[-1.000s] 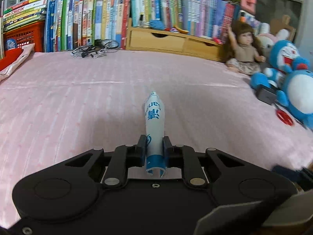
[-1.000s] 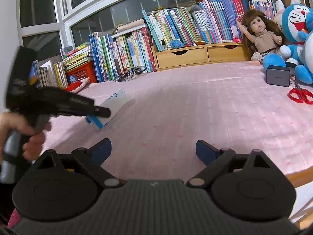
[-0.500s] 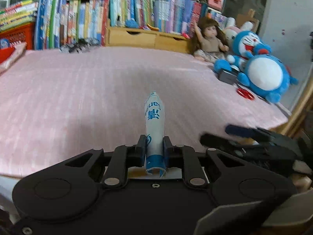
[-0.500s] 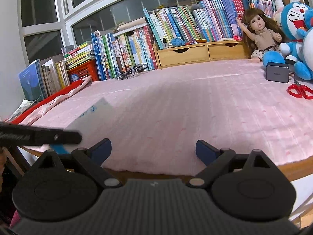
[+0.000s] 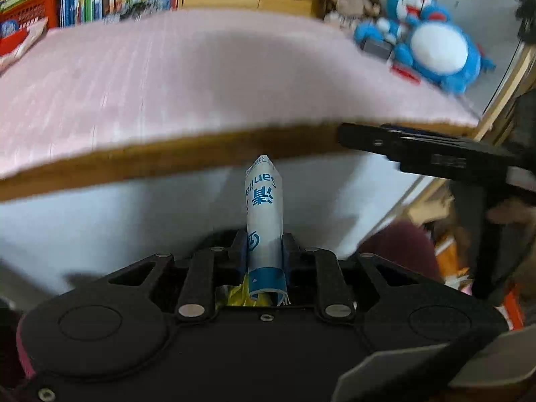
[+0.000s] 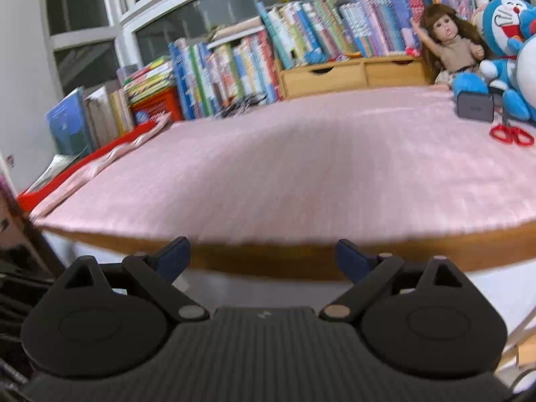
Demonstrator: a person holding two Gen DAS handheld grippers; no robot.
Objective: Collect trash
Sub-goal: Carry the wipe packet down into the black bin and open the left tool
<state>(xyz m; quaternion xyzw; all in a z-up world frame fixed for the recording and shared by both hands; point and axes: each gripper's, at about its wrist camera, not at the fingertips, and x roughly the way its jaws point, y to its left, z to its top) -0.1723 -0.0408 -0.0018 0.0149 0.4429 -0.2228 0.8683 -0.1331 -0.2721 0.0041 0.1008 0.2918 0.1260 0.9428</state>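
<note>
A rolled white packet with blue print [image 5: 263, 221] stands up between the pads of my left gripper [image 5: 263, 246]. The jaws are opening slightly, but the pads still press the packet's sides. This gripper hangs in front of the table's wooden front edge [image 5: 187, 157], tilted down toward the white panel below it. Something yellow and crinkled [image 5: 239, 296] shows under the packet's lower end. My right gripper [image 6: 263, 251] is open with nothing between its blue pads, level with the table edge [image 6: 268, 261]. In the left wrist view it juts in from the right [image 5: 418, 154].
A pink cloth [image 6: 301, 164] covers the table. Books [image 6: 234, 67] and wooden drawers [image 6: 351, 73] line the back. A doll [image 6: 449, 47], blue plush toys [image 6: 512, 33], a grey box [image 6: 475, 107] and red scissors [image 6: 511, 134] sit at the right. A red tray [image 6: 100, 154] lies at the left.
My left gripper has pulled back off the pink table past its front edge and tipped downward, packet still in it. The right gripper has drawn back a little; the table edge now shows.
</note>
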